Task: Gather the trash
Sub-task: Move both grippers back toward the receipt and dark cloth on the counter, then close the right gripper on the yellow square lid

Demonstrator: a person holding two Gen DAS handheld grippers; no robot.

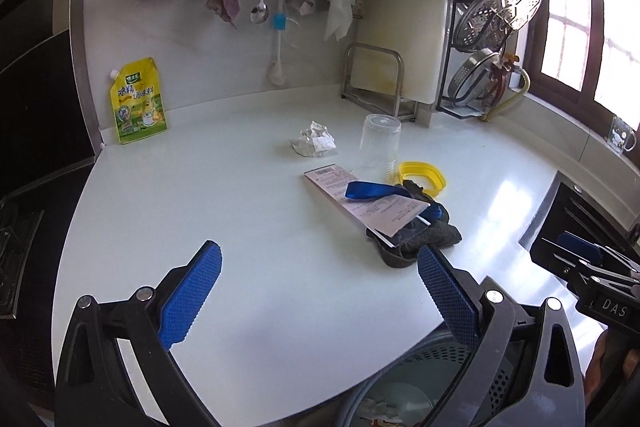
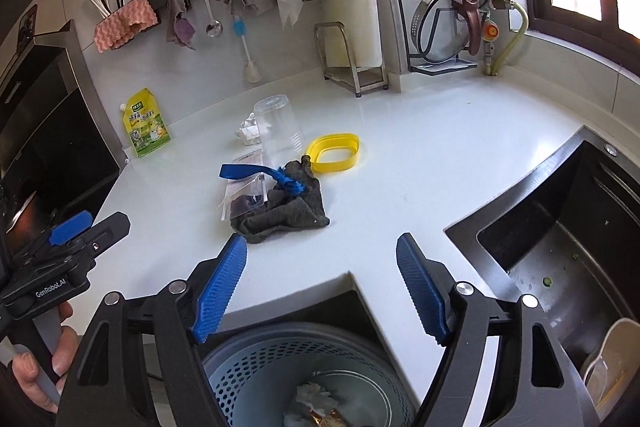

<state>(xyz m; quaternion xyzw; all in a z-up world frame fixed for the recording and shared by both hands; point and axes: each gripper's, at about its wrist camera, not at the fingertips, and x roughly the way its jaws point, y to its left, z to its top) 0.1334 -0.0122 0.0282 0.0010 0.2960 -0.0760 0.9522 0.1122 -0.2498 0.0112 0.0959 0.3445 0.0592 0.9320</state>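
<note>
On the white counter [image 1: 200, 207] lie a crumpled white paper [image 1: 314, 139], a printed receipt on a clear packet [image 1: 362, 205], a blue ribbon [image 1: 376, 190] and a dark grey cloth [image 1: 416, 239]. The same pile shows in the right wrist view: the paper [image 2: 249, 129], ribbon [image 2: 256, 171] and cloth [image 2: 288, 213]. My left gripper [image 1: 320, 279] is open and empty, near side of the pile. My right gripper [image 2: 322, 273] is open and empty above a perforated grey-blue bin [image 2: 248, 367] holding crumpled trash [image 2: 316, 405].
An upturned clear cup [image 1: 378, 147] and a yellow ring lid [image 1: 422, 177] stand beside the pile. A yellow seasoning pouch [image 1: 138, 101] leans on the back wall. A sink [image 2: 560, 227] lies to the right. A cutting-board rack [image 1: 376, 79] stands at the back.
</note>
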